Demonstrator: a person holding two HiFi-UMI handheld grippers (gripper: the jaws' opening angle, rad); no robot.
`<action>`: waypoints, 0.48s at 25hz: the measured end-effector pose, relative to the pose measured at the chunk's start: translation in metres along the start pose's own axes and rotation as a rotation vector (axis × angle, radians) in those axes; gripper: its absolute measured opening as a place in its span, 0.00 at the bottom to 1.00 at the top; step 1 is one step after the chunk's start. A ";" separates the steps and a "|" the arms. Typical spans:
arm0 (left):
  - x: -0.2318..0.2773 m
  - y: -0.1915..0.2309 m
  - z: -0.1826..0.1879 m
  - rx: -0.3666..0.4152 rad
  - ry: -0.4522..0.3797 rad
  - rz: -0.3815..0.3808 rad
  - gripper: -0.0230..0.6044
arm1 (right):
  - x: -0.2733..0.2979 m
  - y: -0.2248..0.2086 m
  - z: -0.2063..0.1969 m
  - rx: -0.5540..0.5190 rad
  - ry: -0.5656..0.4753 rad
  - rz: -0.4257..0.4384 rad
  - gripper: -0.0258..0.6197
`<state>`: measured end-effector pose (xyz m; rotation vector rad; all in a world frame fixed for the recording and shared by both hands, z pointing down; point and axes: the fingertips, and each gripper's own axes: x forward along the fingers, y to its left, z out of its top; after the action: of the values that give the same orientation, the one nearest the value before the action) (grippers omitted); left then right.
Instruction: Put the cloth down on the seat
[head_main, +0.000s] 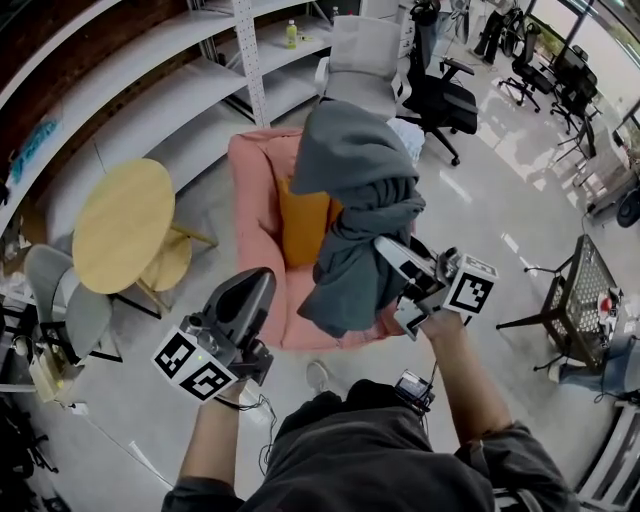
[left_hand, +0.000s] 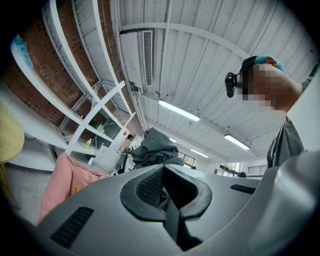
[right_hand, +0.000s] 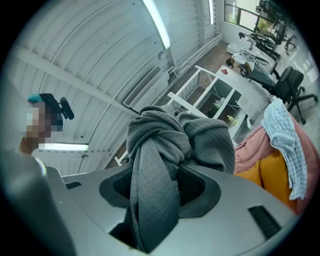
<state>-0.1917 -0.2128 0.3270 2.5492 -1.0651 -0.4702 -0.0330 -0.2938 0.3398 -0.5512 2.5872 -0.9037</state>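
Note:
A grey cloth (head_main: 350, 200) hangs bunched in the air in front of a pink armchair seat (head_main: 255, 200) that holds an orange cushion (head_main: 303, 220). My right gripper (head_main: 385, 250) is shut on the cloth's lower folds. In the right gripper view the cloth (right_hand: 165, 150) fills the gap between the jaws of the right gripper (right_hand: 160, 192), with the seat (right_hand: 260, 145) beyond at the right. My left gripper (head_main: 262, 277) is low at the left, shut and holding nothing. From the left gripper (left_hand: 167, 195) the cloth (left_hand: 157, 147) shows far off, beside the seat (left_hand: 65, 180).
A light checked towel (head_main: 408, 135) drapes over the armchair's back. A round yellow table (head_main: 125, 220) stands to its left, white shelving (head_main: 180, 80) behind it. Office chairs (head_main: 440, 95) stand at the back right, and a black wire stand (head_main: 575, 300) at the right.

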 end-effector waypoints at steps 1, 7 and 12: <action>0.001 0.008 0.001 -0.004 0.000 0.002 0.05 | 0.008 -0.007 0.003 -0.022 0.014 -0.009 0.35; 0.010 0.056 0.010 -0.030 0.000 0.024 0.05 | 0.063 -0.061 0.033 -0.233 0.136 -0.086 0.35; 0.025 0.092 0.010 -0.052 0.007 0.042 0.05 | 0.106 -0.112 0.051 -0.510 0.301 -0.170 0.35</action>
<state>-0.2361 -0.2942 0.3529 2.4766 -1.0871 -0.4715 -0.0754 -0.4499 0.3544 -0.8332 3.1018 -0.3811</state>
